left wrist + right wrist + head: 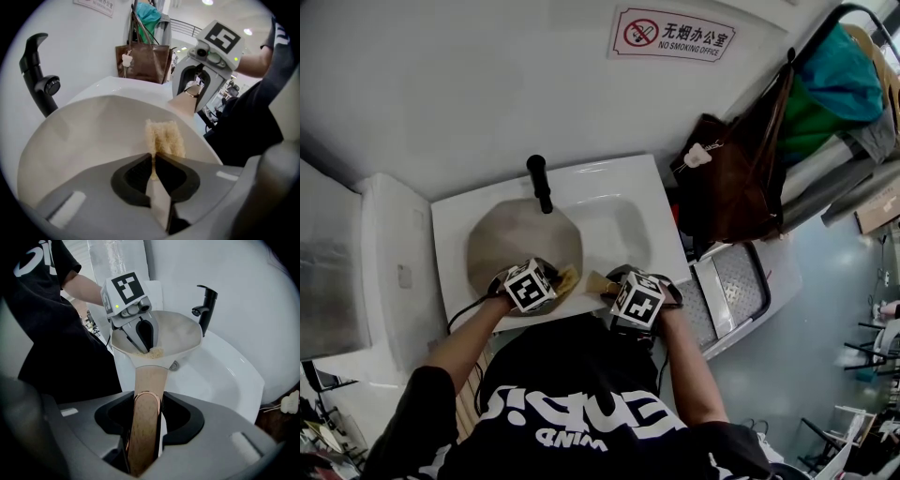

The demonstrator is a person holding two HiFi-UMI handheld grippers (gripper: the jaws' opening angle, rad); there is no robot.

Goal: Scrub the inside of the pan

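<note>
While a person point(581, 403) in a black shirt leans over the white washbasin point(623, 202) at the centre of the head view, a pale round pan point(520, 246) is held over the basin's left half, just below the black tap point(540, 183). At the lower right of the pan, the right gripper point(145, 413) is clamped on the pan's wooden handle point(150, 380), jaws tight against its sides. At the pan's lower rim, the left gripper point(153, 161) pinches a straw-coloured scrub pad point(164, 138) by one thin edge, with the pad standing up against the inside wall near the rim. Scrubbing looks barely begun, since most of the inside lies beyond the pad. Pressing hard could drag the pad out of that narrow pinch, and the push could twist the smooth handle in the right jaws and tip the pan into the basin. Counted: one basin, one pan, one tap, one pad, two grippers; one brown bag point(741, 178) hangs at the right and one no-smoking sign point(673, 36) sits at the top.
</note>
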